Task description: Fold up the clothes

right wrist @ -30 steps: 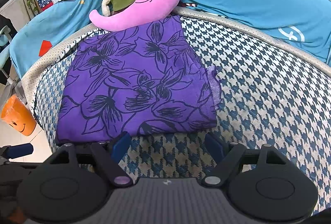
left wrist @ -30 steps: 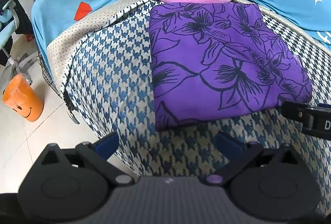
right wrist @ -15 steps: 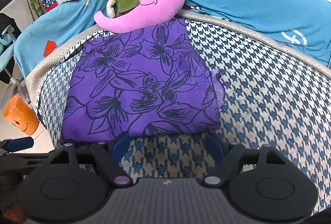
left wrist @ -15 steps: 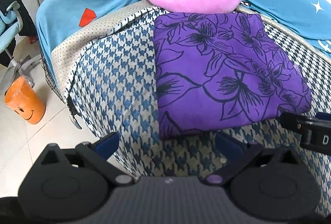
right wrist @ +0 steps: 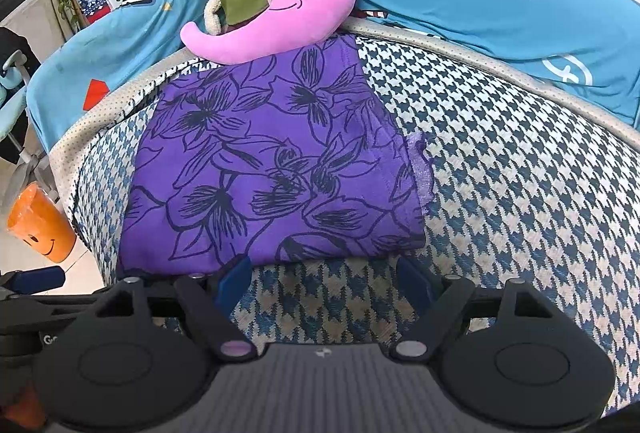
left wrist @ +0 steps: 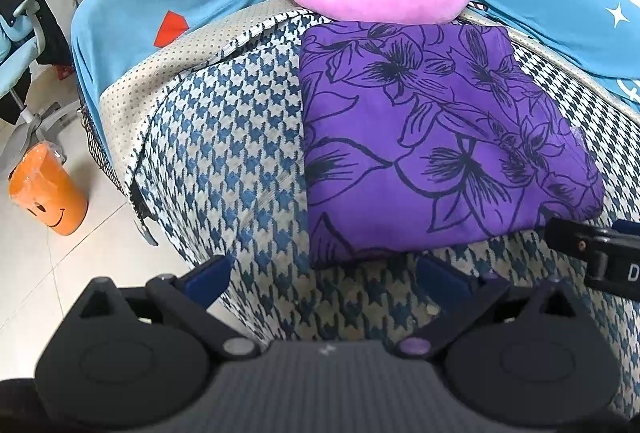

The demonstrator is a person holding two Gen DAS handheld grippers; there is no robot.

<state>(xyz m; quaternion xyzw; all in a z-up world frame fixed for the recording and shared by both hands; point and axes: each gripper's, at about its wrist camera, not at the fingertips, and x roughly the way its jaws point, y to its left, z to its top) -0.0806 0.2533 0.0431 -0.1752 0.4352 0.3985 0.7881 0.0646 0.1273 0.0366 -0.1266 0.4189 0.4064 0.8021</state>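
Purple floral garment point(left wrist: 432, 137) lies folded flat on the houndstooth blanket point(left wrist: 240, 161), near edge close to the blanket's front edge, far edge touching the pink moon pillow point(right wrist: 288, 17). Left gripper point(left wrist: 320, 273) and right gripper point(right wrist: 324, 273) both wide apart, empty, just short of the near edge.

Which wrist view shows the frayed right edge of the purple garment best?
The right wrist view: the frayed flap on the purple garment sits near centre, unobstructed, against the houndstooth cover. The left wrist view shows that edge only foreshortened at far right, its near corner beside the right gripper.
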